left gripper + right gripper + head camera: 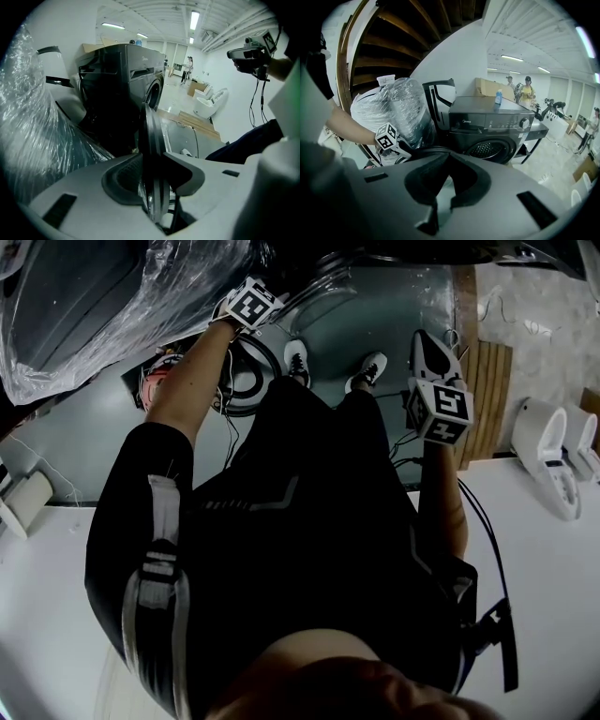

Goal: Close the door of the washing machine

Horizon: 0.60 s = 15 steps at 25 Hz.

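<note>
A black washing machine [487,125] stands ahead with its drum opening [486,149] showing. Its round door [151,140] is swung out and appears edge-on in the left gripper view. My left gripper [152,158] straddles the door's rim, both pads against it. In the head view the left gripper [247,307] is at the top, beside the door's shiny rim [321,289]. The right gripper view shows it [389,138] at the door's dark edge [425,151]. My right gripper [449,157] is shut and holds nothing; it hangs apart at the right [433,367].
A bulky appliance wrapped in clear plastic [94,306] stands just left of the door. Cables [246,381] lie on the floor by my feet. A wooden pallet [487,390] and white seats [553,456] are at the right. A blue bottle [498,97] stands on the washer; people stand far behind.
</note>
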### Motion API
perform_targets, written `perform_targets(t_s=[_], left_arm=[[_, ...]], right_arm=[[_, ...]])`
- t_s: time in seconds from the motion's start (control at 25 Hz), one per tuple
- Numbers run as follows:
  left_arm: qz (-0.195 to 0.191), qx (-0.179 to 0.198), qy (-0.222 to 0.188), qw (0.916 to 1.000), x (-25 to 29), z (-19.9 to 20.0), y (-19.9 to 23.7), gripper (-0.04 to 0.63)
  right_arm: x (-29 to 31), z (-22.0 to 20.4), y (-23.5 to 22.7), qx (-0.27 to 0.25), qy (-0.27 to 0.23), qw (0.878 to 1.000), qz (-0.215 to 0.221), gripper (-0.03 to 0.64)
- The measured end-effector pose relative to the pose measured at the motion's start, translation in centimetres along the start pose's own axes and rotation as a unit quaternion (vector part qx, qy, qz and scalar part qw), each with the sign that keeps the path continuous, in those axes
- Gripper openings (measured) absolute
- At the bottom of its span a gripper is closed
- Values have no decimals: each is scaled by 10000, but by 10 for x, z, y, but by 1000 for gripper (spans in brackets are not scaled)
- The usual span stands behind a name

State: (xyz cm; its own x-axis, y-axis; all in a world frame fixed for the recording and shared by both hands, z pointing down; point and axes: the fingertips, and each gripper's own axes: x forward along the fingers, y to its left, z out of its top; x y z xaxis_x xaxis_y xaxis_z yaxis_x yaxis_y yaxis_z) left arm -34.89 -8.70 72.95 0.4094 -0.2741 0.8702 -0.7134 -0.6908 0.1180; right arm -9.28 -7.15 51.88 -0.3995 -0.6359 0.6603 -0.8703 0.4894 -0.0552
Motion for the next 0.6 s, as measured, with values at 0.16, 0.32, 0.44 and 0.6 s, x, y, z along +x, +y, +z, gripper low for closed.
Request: perform_targets(t_s=[0.16,0.32,0.44,0.6], left_arm=[[136,-71,-7,9999,1,1,-3,130],[197,-247,-47,9995,1,3,-12,130],[210,-346,-56,9992,3,3,-24,130],[48,-420,-41,9991,8,5,-43,130]], right_arm=[[-6,-2,-7,98,-72,9999,-7,5],[-10,-13,-12,194,-40,9998,-57,5],[-14,-19,-19,324,-7,9993,-168,5],[-20,-24,-28,395,-22,9990,-224,5]])
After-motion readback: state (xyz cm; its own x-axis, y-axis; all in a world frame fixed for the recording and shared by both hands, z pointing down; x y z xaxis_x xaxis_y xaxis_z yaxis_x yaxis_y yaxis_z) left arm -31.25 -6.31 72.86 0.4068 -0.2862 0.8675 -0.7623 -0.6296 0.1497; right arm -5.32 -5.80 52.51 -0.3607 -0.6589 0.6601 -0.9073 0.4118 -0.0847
